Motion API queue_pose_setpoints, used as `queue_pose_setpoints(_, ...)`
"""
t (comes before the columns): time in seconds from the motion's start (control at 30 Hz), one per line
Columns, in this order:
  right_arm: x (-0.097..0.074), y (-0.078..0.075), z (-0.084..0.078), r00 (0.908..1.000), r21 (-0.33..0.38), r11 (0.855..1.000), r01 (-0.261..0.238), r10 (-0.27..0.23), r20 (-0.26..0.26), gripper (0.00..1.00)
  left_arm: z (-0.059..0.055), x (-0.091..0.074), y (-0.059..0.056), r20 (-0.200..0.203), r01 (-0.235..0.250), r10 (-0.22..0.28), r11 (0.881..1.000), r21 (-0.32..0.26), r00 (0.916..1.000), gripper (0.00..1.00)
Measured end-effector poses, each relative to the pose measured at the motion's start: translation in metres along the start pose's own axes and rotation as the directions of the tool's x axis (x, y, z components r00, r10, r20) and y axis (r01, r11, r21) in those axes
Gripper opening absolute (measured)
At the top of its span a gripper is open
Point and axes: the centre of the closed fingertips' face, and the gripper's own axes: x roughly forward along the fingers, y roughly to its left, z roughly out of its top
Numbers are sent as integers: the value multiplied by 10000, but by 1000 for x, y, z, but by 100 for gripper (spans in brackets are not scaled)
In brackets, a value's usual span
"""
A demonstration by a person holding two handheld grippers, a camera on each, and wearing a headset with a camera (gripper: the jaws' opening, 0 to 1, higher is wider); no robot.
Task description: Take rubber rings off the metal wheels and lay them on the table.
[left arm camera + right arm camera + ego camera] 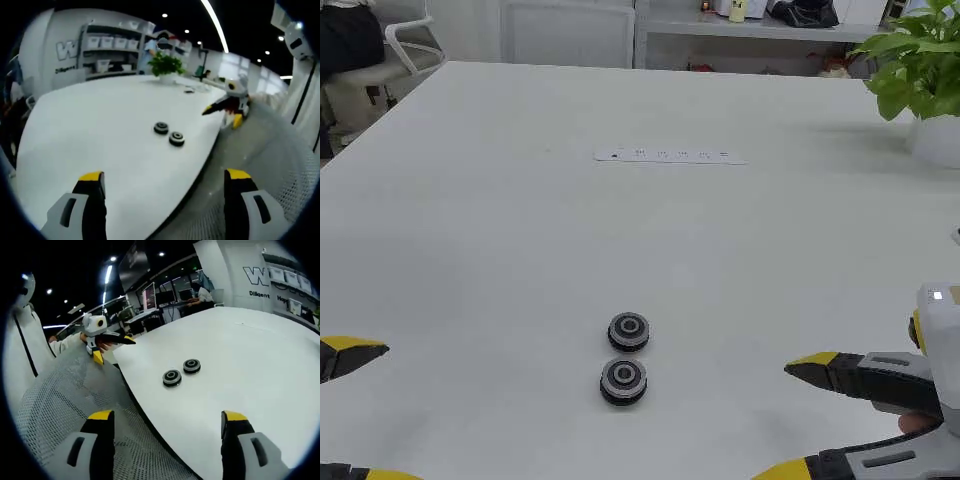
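**Both grippers wide and empty, two wheels on the table between them**

At the near edge of the head view, the left gripper (385, 412) comes in from the left. It is cut off by the frame, so only its yellow-tipped jaws show. The right gripper (772, 420) comes in from the right with more of its dark body visible, though its lower jaw runs off the bottom edge. In each gripper's own view the two jaws stand far apart with nothing between them.

A little further in, on the white table (470, 250), sit the two metal wheels, roughly midway between the grippers and touched by neither. The near wheel (623, 381) and the far wheel (628, 331) lie flat, just beside each other in a line running away from the person. It cannot be told whether they touch. Each has a dark band around its edge, which would be the rubber rings (623, 401), but the wheels are too small to show where the rubber ends and the metal begins.

Well beyond them, a white power strip (670, 155) lies on the table, its markings unreadable. At the far right is a leafy plant (920, 60) in a white pot, cropped by the frame. A white chair (410, 35) is partly visible at the far left corner.
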Motion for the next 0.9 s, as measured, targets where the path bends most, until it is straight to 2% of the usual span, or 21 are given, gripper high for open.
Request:
queue_pose_setpoints(0.53,-1,-3,-2,9999,-58,10000,60,-61,-96,83,1,-1,-1,38,15,-15,10000,22,10000,100)
queue_pose_setpoints(0.7,-1,-4,-2,9999,-113,9999,96,-97,-125,83,0,0,-1,-91,67,-65,9999,152,9999,100)
queue_pose_setpoints(0.9,-1,-6,-4,9995,-237,9996,180,-186,-244,83,3,-1,0,-45,26,-25,9995,303,10000,100)
